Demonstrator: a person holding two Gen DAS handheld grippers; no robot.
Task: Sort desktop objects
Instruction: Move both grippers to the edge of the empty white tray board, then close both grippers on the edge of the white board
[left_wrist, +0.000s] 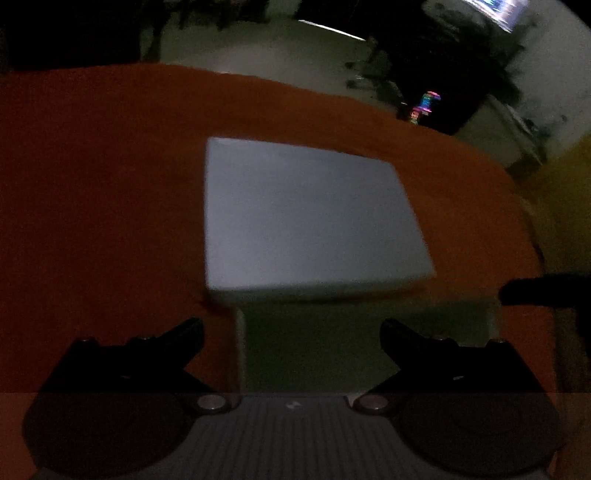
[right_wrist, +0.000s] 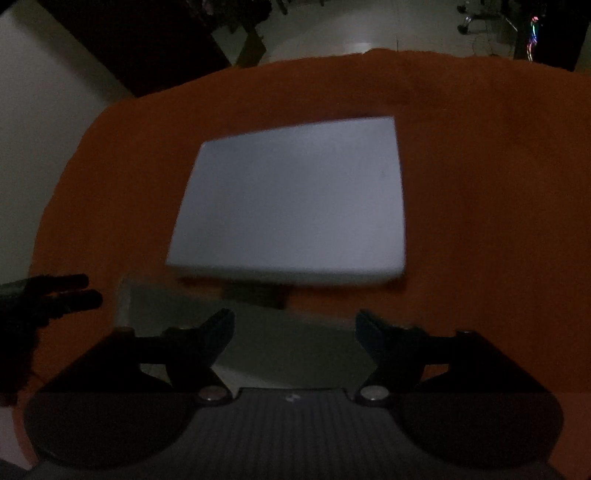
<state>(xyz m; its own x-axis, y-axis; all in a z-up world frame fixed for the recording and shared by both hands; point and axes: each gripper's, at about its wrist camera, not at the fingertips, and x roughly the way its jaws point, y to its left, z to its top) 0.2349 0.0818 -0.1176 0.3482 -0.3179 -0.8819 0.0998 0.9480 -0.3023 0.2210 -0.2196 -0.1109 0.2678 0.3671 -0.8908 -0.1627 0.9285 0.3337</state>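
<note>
Right wrist view: both hand-held grippers, right (right_wrist: 294, 332) and left (left_wrist: 291, 338), gape empty above a pale flat box (right_wrist: 291, 201) at frame centre on the orange-covered counter (right_wrist: 480, 166), apparently set down.

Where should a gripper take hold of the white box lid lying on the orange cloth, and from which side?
Probably at the near edge of the white box lid. The lid looks flat and far wider than the open right gripper or left gripper, so spanning it seems unlikely. Its near edge appears raised over a translucent box, so coming in low from the near side could pinch that rim.
</note>
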